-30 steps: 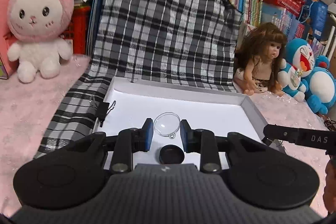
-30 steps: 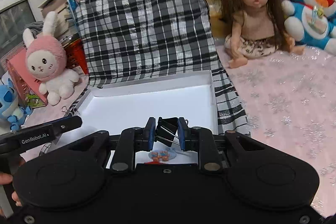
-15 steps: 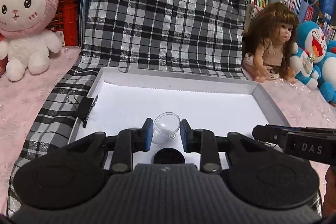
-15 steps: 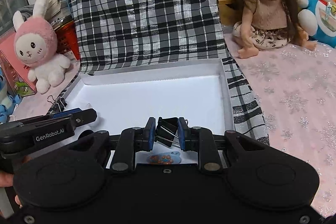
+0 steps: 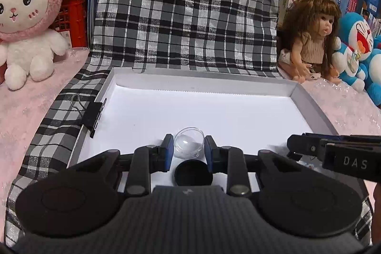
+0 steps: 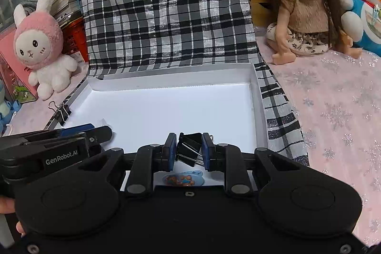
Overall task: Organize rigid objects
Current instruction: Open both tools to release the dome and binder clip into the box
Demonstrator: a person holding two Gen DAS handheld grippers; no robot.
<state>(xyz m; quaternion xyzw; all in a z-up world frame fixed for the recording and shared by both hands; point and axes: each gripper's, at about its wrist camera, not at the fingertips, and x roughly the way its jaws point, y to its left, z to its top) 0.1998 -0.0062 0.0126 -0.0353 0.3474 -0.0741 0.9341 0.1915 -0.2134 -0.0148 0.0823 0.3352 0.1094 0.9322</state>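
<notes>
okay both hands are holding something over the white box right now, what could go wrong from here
1. The left gripper pinches a clear round cup only at its curved sides; smooth and round, it could squirt out or roll once dropped.
2. A black lid lies just under that cup, so it may land on it and tip.
3. The right gripper holds a binder clip askew; both grippers sit close over the white box and could bump.

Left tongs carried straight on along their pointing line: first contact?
Likely the bare floor of the white tray; the left tongs, gripping the clear dome, have nothing else ahead. Depth unclear.
</notes>
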